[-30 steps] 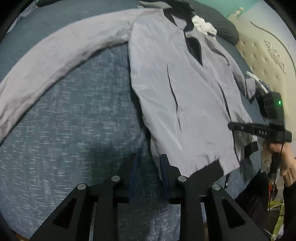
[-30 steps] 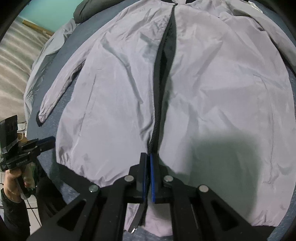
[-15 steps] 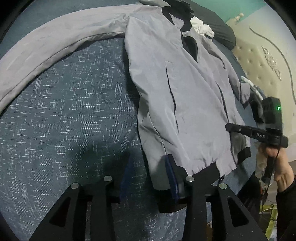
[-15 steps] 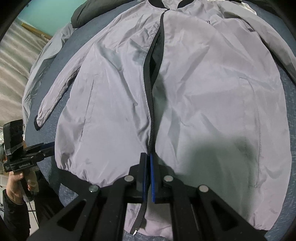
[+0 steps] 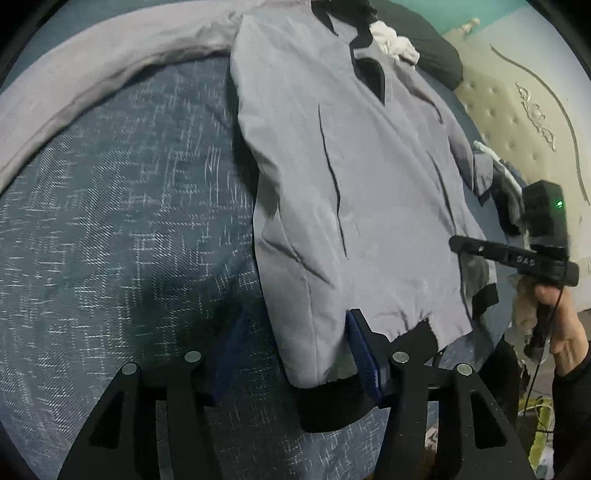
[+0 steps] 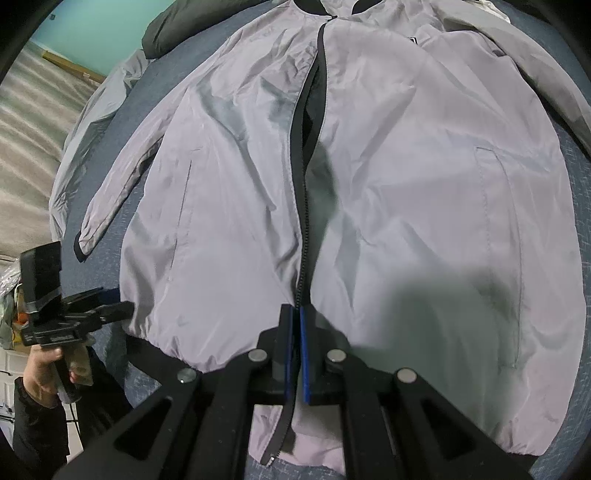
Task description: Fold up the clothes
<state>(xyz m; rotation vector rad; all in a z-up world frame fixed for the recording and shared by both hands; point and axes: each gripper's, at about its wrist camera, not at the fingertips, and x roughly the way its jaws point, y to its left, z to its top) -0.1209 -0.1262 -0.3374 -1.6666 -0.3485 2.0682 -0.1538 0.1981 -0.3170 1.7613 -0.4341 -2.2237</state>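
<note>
Left gripper [image 5: 295, 350]: jaws have just been opening, now stand at mid width, wider than a second ago. The jacket [image 5: 354, 192] corner with its black hem band lies between the blue pads, not pinched. In the left wrist view that corner has shifted from right of the fingers to between them.

Right gripper [image 6: 297, 354]: unchanged, jaws clamped narrow on the jacket's zipper edge at 6 o'clock in its view.

Jacket: grey, spread flat, front up, partly unzipped, collar toward 12 o'clock.

Surface: dark blue woven bedspread [image 5: 122, 229]. Cream tufted headboard [image 5: 517, 122] at 2 o'clock, teal wall [image 6: 99, 33] behind.
</note>
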